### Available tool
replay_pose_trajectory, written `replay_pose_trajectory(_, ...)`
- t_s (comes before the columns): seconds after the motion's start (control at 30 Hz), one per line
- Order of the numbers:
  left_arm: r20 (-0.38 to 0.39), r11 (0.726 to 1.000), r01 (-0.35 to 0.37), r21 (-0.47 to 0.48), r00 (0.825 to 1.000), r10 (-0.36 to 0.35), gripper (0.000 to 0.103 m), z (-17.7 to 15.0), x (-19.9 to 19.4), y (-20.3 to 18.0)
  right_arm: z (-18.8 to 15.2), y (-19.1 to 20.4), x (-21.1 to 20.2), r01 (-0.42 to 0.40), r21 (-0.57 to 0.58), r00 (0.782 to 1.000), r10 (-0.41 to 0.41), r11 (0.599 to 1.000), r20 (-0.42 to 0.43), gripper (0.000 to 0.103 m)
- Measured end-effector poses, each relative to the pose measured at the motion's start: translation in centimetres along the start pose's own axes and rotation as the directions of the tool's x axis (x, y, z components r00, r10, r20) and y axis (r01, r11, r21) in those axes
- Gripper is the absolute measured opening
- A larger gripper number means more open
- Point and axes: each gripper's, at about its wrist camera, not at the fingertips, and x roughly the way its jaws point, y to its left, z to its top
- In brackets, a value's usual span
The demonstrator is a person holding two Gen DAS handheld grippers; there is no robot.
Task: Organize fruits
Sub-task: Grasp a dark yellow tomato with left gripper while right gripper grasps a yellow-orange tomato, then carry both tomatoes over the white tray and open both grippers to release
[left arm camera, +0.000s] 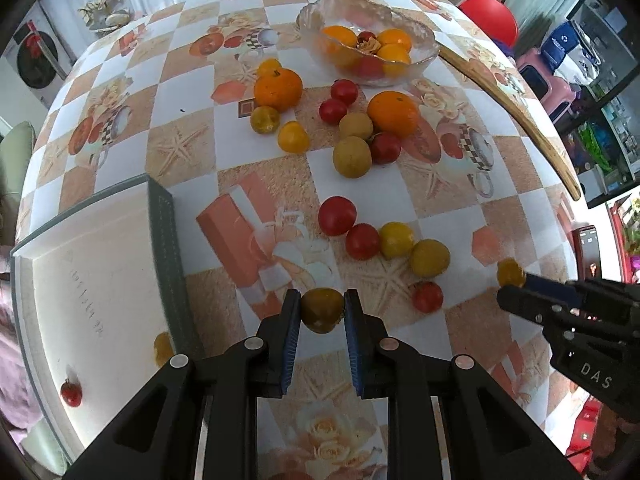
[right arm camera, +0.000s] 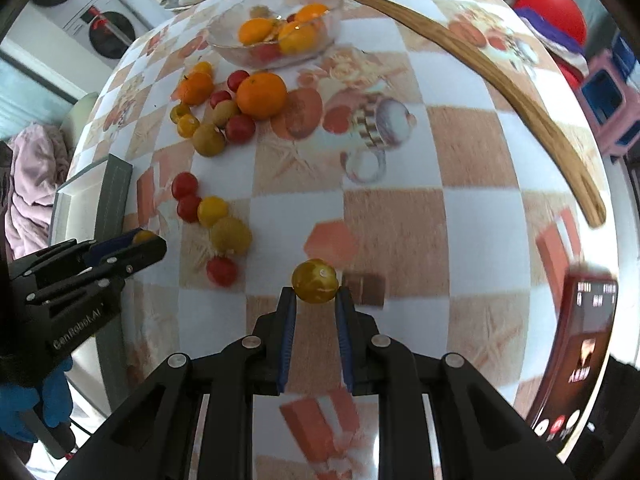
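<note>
The table [left arm camera: 192, 128] wears a checked cloth of white and tan squares printed with starfish, roses and cups. Beside the clear glass bowl [left arm camera: 424, 56] lie orange tangerines [left arm camera: 278, 89], red tomatoes [left arm camera: 337, 215] and yellow plums [left arm camera: 352, 157]. Both black grippers carry blue pads [left arm camera: 291, 344].

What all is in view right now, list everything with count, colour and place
small tomatoes: about fourteen loose, red and yellow, mid-table
oranges: two, orange, below the bowl
glass bowl: one, clear, far side, holding mixed fruit
white tray: one, left edge, a red and a yellow tomato inside
wooden stick: one, brown, right side
phone: one, red, right edge
left claw: shut on a yellow tomato
right claw: shut on a yellow tomato
</note>
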Motion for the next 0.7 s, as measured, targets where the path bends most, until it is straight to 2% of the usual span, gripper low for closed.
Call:
replay_pose_trajectory(0.2, 0.006, 1.0, 0.014, 0.011, 1.0, -0.014, 0.023, -1.8, -2.5, 0.1, -1.8, -0.1, -1.4, 0.003, 0.03, 1.0, -0.003, 1.0, -0.004, 0.022)
replay_pose_trajectory(0.4, 0.014, 0.999, 0.019, 0.044, 1.0, -0.02, 0.023, -3.6, -4.9, 0.0, -3.1, 0.9, -3.2, 0.04, 0.037, 0.999, -0.04, 0.999, 0.002, 0.022)
replay_pose_trajectory(0.7, 0.027, 1.0, -0.009, 0.012, 1.0, 0.008, 0.023, -6.1, -7.6, 3.0, -4.2, 3.8, -5.7, 0.078, -0.001, 0.996, -0.078, 0.997, 0.036, 0.022)
